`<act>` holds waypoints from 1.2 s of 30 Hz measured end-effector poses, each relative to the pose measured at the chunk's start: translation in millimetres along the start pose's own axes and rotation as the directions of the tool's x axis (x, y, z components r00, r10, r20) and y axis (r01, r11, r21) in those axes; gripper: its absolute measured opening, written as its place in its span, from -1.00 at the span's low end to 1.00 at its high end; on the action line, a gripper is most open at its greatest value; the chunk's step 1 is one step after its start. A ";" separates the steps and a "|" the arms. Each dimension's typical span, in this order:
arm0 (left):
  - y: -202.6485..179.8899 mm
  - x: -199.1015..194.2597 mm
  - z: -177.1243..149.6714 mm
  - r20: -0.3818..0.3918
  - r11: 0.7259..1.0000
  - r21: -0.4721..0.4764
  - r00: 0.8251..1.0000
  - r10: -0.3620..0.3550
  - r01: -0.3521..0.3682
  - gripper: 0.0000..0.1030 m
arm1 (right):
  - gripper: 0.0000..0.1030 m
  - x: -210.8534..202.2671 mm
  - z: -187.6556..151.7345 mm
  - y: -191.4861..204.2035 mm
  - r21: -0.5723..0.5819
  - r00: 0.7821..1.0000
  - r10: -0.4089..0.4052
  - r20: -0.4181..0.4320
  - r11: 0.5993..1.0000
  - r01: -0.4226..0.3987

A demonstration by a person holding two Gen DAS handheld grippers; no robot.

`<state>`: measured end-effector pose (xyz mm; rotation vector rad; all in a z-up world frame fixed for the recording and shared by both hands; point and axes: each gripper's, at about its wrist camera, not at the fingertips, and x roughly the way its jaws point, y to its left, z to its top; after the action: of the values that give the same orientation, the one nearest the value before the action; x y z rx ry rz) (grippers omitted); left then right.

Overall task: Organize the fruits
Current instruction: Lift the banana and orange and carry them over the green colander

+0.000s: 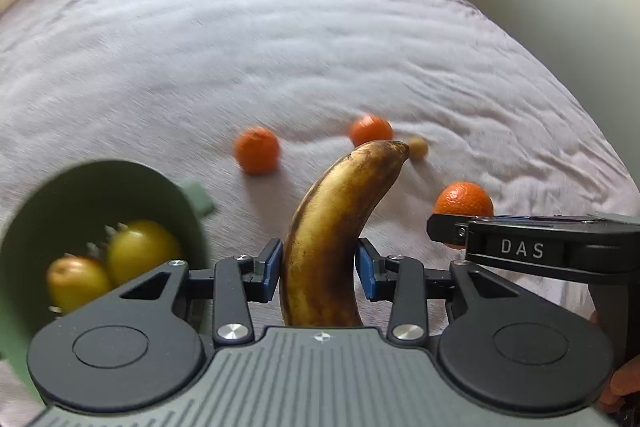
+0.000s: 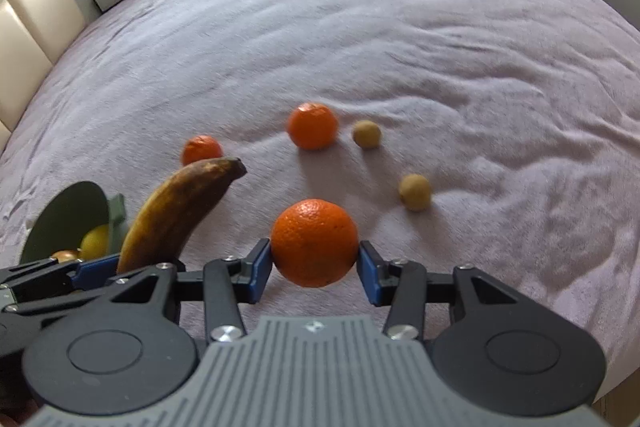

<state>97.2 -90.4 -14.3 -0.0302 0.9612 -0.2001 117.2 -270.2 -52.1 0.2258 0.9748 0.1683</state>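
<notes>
I am clamping my left gripper on the browned banana and my right gripper on an orange, both above the bedcover, aiming to keep them level toward the green bowl on my left.

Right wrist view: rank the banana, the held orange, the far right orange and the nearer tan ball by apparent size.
1. banana
2. held orange, nearest the camera, so likely exaggerated
3. far right orange
4. nearer tan ball
</notes>
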 end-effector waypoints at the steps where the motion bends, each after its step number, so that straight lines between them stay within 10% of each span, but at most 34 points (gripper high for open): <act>1: 4.0 -6.8 1.3 0.010 1.000 -0.004 1.000 0.010 -0.010 -0.14 | -0.15 -3.2 1.9 5.1 -0.009 1.000 0.008 0.008 1.000 -0.008; 20: 119.3 -75.2 7.2 0.053 0.965 -0.167 0.975 0.215 -0.204 -0.14 | -0.15 -25.6 7.0 121.5 -0.220 0.976 0.213 0.045 0.955 -0.199; 36: 167.7 -47.5 -11.4 -0.064 0.942 -0.206 0.964 0.259 -0.266 -0.14 | -0.15 13.4 -4.1 181.8 -0.312 0.956 0.291 -0.047 0.904 -0.291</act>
<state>87.7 83.5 -1.4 -0.0945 1.0088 0.1503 113.9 -91.2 -17.0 0.0741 0.8952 0.5954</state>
